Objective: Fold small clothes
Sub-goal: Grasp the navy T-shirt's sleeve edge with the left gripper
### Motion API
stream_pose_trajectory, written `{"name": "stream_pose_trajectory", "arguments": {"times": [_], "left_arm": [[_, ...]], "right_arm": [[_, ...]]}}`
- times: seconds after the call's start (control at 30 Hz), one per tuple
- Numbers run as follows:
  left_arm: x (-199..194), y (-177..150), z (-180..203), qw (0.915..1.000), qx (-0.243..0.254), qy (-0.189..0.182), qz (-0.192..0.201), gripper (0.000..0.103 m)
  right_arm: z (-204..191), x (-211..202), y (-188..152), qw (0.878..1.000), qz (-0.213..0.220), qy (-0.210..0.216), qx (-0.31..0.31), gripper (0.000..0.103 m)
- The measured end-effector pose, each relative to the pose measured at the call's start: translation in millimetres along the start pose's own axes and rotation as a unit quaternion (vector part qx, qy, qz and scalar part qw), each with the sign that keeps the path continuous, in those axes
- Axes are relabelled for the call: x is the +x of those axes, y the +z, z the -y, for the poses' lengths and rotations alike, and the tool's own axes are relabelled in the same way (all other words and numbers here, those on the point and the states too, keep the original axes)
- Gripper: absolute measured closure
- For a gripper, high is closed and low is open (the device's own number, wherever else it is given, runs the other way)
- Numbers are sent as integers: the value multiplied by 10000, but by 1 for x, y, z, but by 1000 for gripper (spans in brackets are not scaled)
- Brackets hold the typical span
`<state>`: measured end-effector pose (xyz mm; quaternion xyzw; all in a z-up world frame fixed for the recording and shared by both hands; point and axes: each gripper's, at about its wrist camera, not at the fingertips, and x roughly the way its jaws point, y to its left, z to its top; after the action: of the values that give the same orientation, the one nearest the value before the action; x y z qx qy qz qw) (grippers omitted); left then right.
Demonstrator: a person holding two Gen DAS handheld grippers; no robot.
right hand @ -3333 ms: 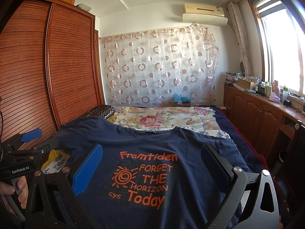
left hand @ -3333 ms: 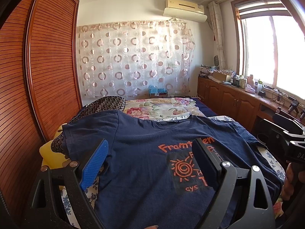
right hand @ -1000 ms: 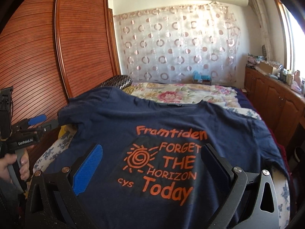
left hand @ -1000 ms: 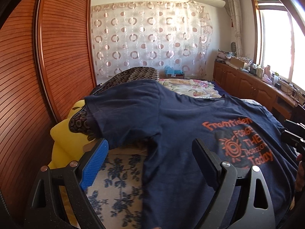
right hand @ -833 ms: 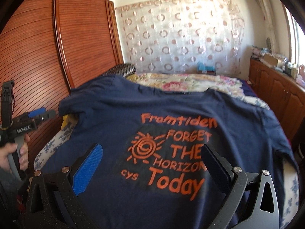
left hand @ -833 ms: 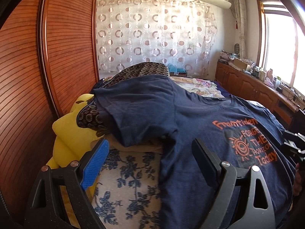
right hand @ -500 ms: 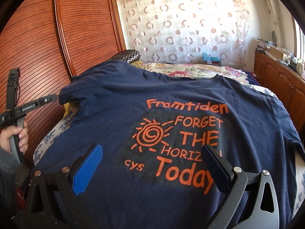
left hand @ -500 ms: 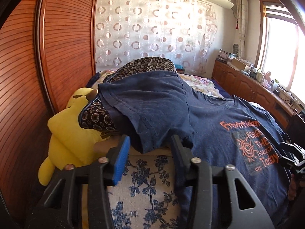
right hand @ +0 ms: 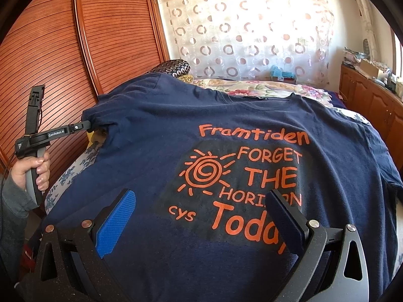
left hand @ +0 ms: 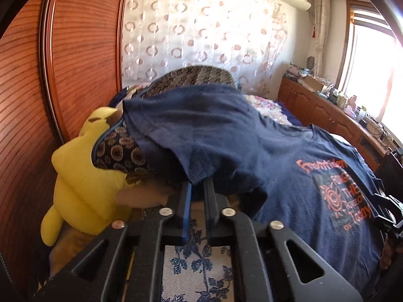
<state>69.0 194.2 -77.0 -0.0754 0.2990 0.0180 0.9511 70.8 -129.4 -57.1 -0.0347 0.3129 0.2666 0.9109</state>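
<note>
- So the navy t-shirt [right hand: 226, 151] is spread print-side up over the bed [left hand: 199, 259] and fills pretty much the whole right wrist frame: collar at the top centre, hem toward the bottom. Its long axis runs bottom to top of that picture, away from the camera.
- The sleeve [left hand: 191, 136] is what matters here. In the left wrist view it sits mid-frame, draped over a patterned pillow [left hand: 118, 151], with a yellow plush toy [left hand: 83, 176] just beside it at lower left.
- Left gripper [left hand: 197, 188]: its jaws have just been closing and now look pinched together on the lower edge of that sleeve, with cloth between the pads. In the right wrist view you can see it at the left edge of the frame with its tip buried in the sleeve end, a hand [right hand: 35, 171] on the grip.
- Right gripper [right hand: 199, 216]: spread wide, nothing between the pads, hovering over the bottom of the print near "Today".
- My guess: the fold goes across the long axis, sleeve carried toward frame right over the chest print. The left one is nearer, being already on the sleeve.
</note>
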Motion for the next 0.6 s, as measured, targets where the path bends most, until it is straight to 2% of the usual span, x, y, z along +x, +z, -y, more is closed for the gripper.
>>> {"name": "stream_pose_trajectory", "arguments": {"times": [0.2, 0.43, 0.6], "left_arm": [[-25, 19, 16, 9989, 217, -139, 390, 101], [-25, 48, 42, 9969, 543, -321, 459, 101], [-14, 67, 94, 9917, 963, -794, 320, 101]], "right_arm": [[1, 1, -2, 10000, 12, 16, 53, 1], [6, -4, -4, 9999, 78, 3, 144, 1], [11, -10, -4, 9996, 164, -37, 239, 1]]}}
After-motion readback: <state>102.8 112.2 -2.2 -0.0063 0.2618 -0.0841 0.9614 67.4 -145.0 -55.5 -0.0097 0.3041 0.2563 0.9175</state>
